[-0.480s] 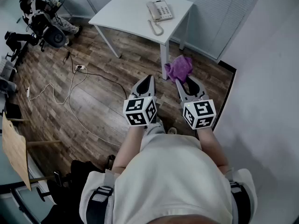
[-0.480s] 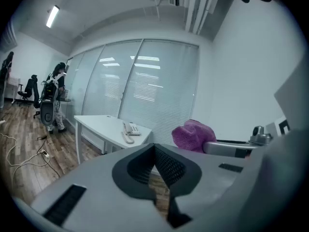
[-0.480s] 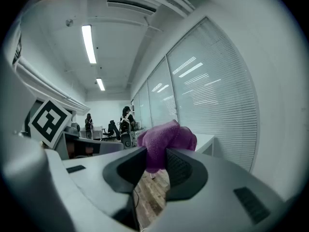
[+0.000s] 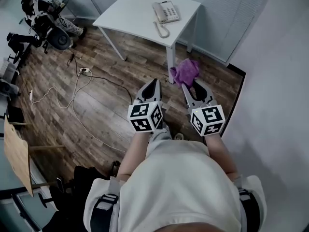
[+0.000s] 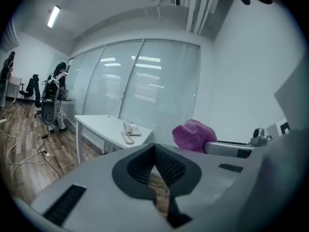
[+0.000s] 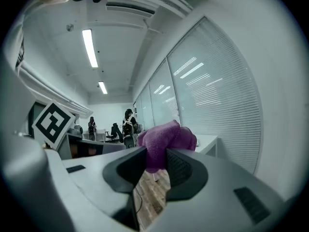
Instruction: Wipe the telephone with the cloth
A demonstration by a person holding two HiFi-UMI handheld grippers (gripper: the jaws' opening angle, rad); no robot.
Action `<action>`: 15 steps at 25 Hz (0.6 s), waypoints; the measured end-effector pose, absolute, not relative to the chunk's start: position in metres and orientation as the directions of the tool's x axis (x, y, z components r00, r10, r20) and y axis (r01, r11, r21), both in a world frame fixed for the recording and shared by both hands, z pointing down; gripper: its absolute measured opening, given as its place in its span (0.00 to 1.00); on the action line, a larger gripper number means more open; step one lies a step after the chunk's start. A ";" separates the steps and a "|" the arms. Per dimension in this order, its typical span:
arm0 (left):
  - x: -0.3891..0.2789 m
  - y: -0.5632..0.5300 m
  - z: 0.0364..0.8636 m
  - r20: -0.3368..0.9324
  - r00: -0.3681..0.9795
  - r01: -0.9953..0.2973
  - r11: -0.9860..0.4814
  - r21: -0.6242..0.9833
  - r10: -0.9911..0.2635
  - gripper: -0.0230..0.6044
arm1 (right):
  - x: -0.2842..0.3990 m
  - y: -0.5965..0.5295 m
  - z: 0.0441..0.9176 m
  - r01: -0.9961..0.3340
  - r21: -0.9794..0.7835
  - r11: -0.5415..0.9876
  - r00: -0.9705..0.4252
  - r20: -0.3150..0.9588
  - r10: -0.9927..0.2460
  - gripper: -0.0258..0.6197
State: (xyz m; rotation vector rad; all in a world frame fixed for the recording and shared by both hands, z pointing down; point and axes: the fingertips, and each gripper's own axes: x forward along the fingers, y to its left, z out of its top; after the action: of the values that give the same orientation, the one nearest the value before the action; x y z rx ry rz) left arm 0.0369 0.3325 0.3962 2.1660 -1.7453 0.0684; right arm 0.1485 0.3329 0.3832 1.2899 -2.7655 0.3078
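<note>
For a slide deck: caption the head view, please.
Facing the white table with the telephone, the person holds a purple cloth in the right gripper; left gripper shut, empty.

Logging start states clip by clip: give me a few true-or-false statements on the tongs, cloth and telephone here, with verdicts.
1. The right tongs grip the cloth. True.
2. The left tongs hold the telephone. False: they are shut and empty.
3. The telephone sits on the table. True.
4. The cloth lies on the table. False: it is in the right tongs, clear of the table.
</note>
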 end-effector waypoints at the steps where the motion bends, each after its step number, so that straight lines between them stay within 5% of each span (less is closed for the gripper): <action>1: 0.036 0.332 0.396 0.257 0.232 -0.954 -0.169 0.248 -0.938 0.07 | 0.149 0.333 0.382 -0.760 -0.161 0.630 -0.649 0.140 -0.748 0.24; 15: 0.044 0.323 0.398 0.279 0.202 -0.959 -0.132 0.252 -0.939 0.07 | 0.159 0.319 0.378 -0.749 -0.195 0.633 -0.659 0.124 -0.742 0.24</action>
State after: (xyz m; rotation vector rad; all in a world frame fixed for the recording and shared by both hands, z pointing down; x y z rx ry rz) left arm 0.0437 0.3230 0.3983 2.1132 -1.7734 0.0736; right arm 0.1587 0.3187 0.3781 1.2826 -2.8101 0.3581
